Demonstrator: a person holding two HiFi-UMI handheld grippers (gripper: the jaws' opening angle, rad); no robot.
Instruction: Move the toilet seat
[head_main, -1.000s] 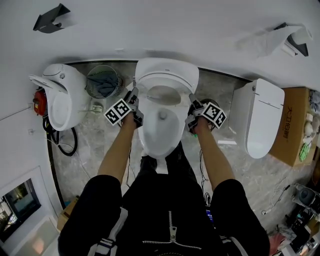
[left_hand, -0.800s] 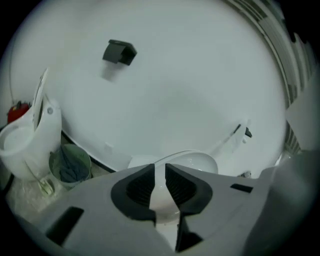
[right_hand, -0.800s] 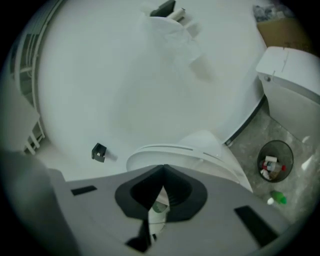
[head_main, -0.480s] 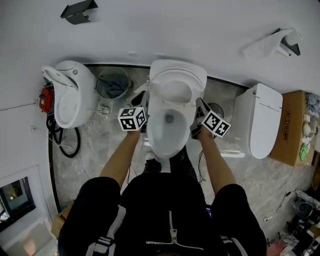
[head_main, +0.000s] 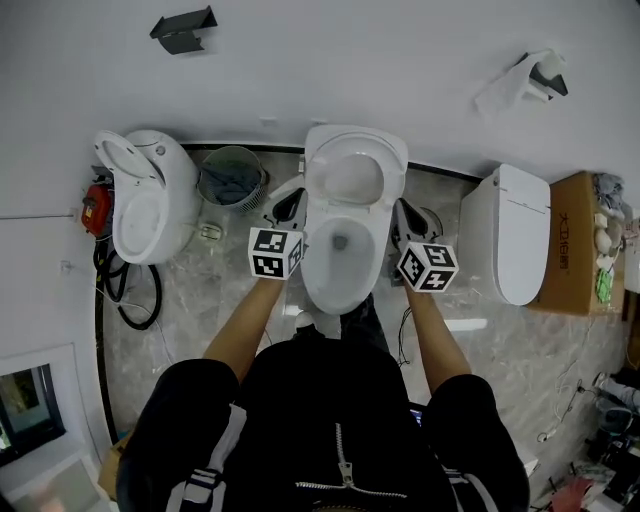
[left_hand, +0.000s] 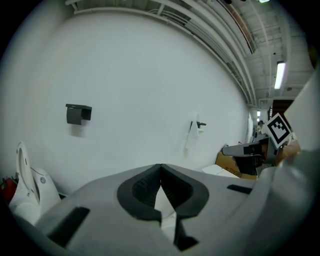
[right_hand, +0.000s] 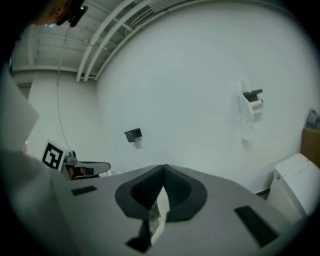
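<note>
Either side of bowl (head_main: 340, 300): my left gripper (head_main: 291, 200), right gripper (head_main: 401, 209), both jaws clenched, nothing between. Seat (head_main: 356, 146) looks tipped up at bowl's back; I judge lift done, hence empty grip.

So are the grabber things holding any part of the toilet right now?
No, nothing is held. The left gripper and the right gripper are both shut, jaws together and empty, one on each side of the toilet.
</note>
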